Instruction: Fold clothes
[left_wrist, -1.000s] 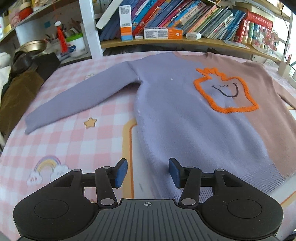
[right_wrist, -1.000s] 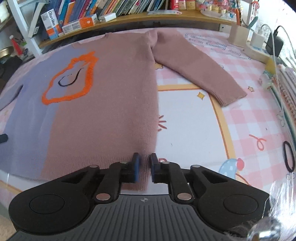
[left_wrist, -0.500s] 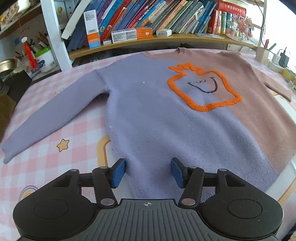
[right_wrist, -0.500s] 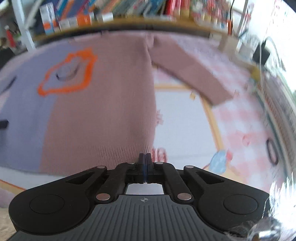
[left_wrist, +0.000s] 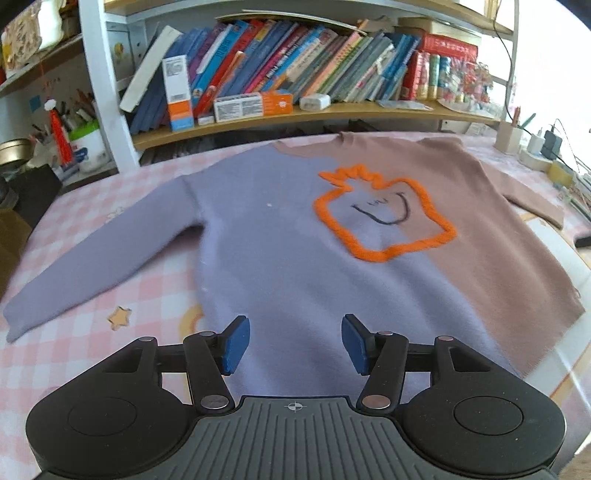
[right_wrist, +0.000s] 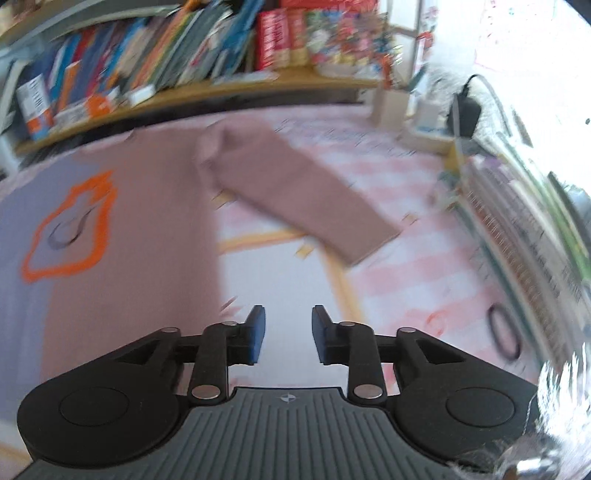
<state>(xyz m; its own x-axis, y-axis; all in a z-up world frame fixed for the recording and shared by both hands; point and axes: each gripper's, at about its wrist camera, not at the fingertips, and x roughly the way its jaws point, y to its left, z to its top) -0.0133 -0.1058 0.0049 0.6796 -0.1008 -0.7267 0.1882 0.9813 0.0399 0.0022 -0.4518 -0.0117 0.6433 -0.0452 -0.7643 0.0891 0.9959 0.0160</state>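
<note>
Desk (left_wrist: 74, 332) with pink checked cover, bookshelf (left_wrist: 295, 114) behind; sweater (left_wrist: 280, 258) spread flat, front up, both grippers empty.

Sweater is half lavender, half dusty pink, with an orange outlined patch (left_wrist: 384, 218) on the chest; collar points toward the bookshelf. Lavender sleeve (left_wrist: 99, 254) lies out across the checks, pink sleeve (right_wrist: 303, 199) angled out on the other side, cuff on the desk. Left gripper (left_wrist: 293, 343) sits over the lavender hem area, fingers (left_wrist: 234, 345) spread wide, nothing between them. Right gripper (right_wrist: 288, 334) is off the pink side edge, above the white panel of the cover, fingers (right_wrist: 255, 334) parted about halfway, holding nothing. Right view is motion-blurred. Black ring (right_wrist: 504, 334) lies on the desk, well apart from the sweater.
</note>
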